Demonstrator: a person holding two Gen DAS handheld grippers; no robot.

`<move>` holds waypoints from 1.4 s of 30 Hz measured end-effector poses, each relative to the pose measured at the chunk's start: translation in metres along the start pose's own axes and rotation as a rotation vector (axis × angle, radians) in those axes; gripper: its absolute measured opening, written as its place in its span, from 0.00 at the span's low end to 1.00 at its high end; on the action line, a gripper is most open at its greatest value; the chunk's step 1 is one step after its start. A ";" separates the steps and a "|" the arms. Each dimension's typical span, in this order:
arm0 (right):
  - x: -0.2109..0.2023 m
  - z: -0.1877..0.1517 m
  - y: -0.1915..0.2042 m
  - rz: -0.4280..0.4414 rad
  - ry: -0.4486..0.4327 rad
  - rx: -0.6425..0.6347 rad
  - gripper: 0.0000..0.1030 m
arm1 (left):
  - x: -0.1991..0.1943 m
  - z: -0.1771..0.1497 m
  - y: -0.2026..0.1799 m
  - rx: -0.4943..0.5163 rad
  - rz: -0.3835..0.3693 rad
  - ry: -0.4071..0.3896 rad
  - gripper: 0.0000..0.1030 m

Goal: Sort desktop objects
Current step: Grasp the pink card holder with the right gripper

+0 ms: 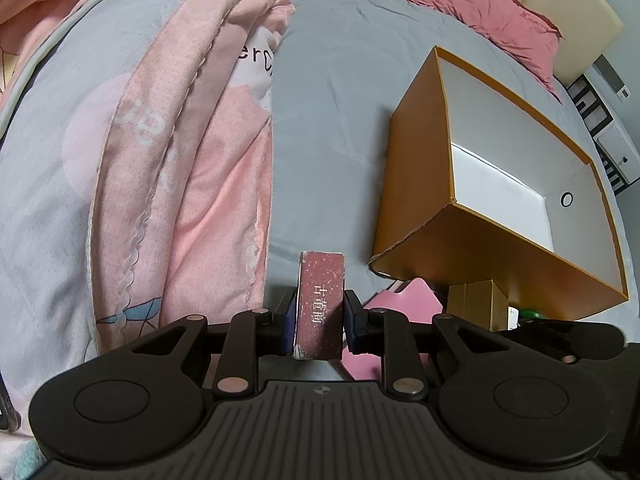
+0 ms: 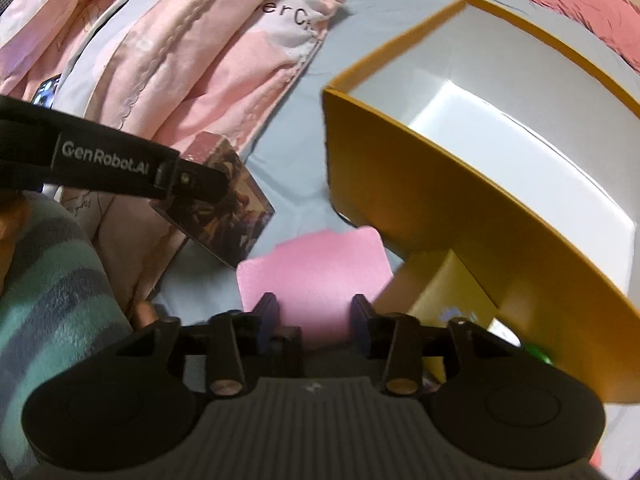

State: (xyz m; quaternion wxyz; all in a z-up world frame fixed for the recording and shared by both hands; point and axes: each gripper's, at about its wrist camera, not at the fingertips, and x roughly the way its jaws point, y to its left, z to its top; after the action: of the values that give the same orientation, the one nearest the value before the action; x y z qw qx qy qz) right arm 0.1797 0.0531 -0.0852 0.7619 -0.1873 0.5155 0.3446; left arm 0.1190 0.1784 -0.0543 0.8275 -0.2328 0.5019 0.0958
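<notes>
My left gripper is shut on a dark red book with white characters on its spine, held upright above the grey bedsheet. The right wrist view shows that same book with its pictured cover, under the left gripper's black body. My right gripper stands open over a flat pink foam piece. The foam lies on the sheet and shows between the fingers; the pads do not visibly press it. An open orange box with a white inside stands to the right, close to both grippers.
A small gold carton and something green sit against the orange box's near wall. A bunched pink quilt fills the left. Red pillows lie at the back. A striped sleeve is at the left.
</notes>
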 end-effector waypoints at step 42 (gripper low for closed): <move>-0.049 -0.003 0.020 0.008 -0.261 0.087 0.10 | 0.000 0.000 0.012 -0.030 -0.073 0.000 0.26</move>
State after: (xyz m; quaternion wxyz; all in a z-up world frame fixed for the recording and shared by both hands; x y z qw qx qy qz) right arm 0.1521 0.0488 -0.0407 0.8285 -0.1054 0.4272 0.3464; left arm 0.1143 0.1885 -0.0581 0.8267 -0.2633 0.4918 0.0731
